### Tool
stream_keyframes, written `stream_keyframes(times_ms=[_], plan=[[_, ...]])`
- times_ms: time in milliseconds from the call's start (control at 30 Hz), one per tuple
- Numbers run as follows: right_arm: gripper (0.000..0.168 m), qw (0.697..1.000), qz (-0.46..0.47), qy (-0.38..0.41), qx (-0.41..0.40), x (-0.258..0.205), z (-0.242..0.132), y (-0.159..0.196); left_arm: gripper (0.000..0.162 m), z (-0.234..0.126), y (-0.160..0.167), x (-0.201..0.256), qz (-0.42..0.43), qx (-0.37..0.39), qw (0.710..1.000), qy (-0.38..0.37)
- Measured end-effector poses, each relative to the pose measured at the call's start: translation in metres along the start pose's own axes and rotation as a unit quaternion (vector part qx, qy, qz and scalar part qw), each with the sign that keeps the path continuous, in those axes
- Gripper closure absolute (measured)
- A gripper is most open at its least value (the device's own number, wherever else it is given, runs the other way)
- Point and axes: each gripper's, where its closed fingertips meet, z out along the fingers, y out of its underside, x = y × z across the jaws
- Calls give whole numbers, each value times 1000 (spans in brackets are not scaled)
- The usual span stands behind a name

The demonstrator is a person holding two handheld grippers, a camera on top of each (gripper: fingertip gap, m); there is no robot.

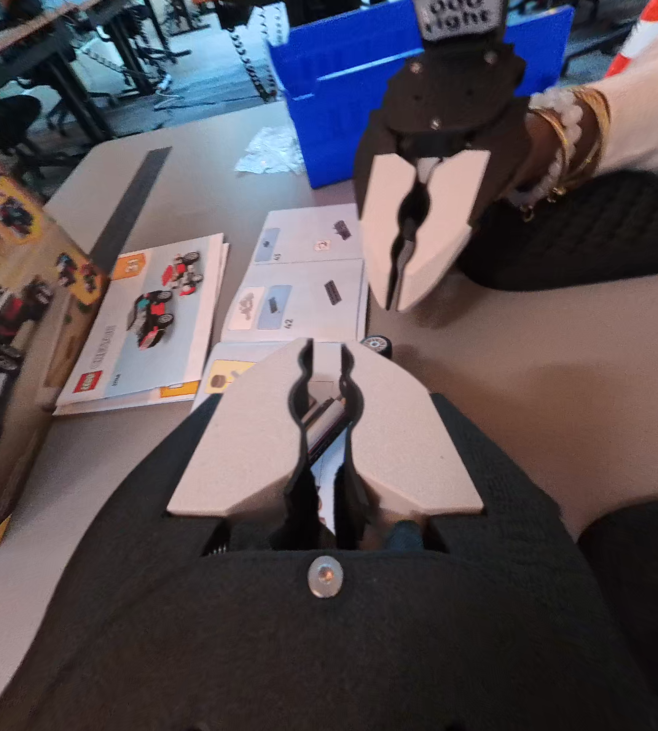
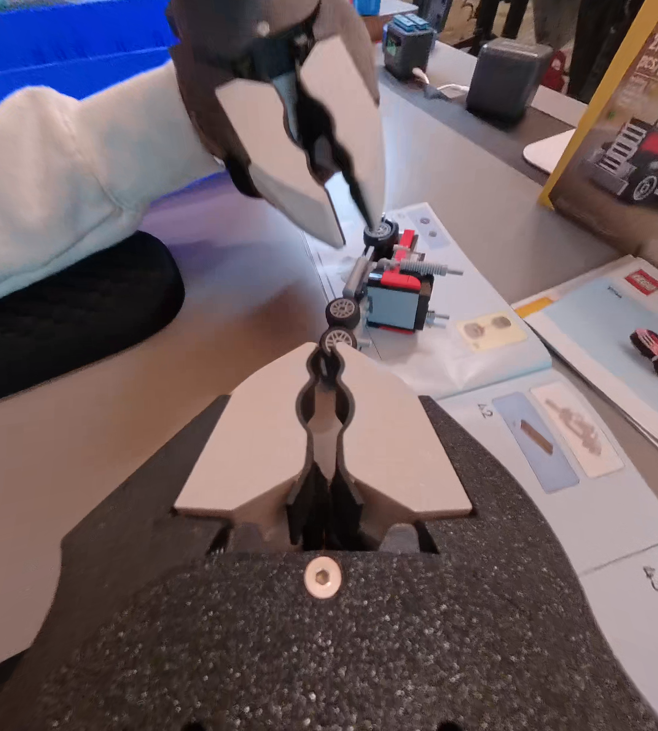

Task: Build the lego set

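Right gripper fingers nearly closed, pinching the nearest wheel of the part-built truck lying on the open instruction booklet. Left gripper, narrow gap, tips the far wheel. Light, stiff, fragile joints; grip chassis.

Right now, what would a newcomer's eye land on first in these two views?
Probably the half-built lego truck, red, black and pale blue, lying on the open instruction booklet at mid-table. Both tools meet at it: the left tool comes down at its far wheel and the right tool closes in on the nearest wheel. After that, the yellow-edged set box standing at the right, and the blue bin behind.
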Motion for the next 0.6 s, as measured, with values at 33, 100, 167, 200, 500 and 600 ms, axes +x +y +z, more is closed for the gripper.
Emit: stream_keyframes(times_ms=[33,100,167,200,500,600], plan=[[165,1000,1,-5,4,1,3,-2,157,4,2,5,7,-3,1000,11],[166,1000,7,-6,9,5,9,-2,162,11,7,13,11,-16,999,36],[166,1000,8,-9,4,7,14,1,162,19,14,18,12,-42,998,47],[166,1000,5,-10,2,7,16,3,162,22,18,19,12,-53,997,52],[168,999,-39,0,-18,6,28,6,162,33,31,20,-3,-87,995,56],[168,999,-37,-1,-17,6,29,7,162,34,31,19,-8,-83,995,58]])
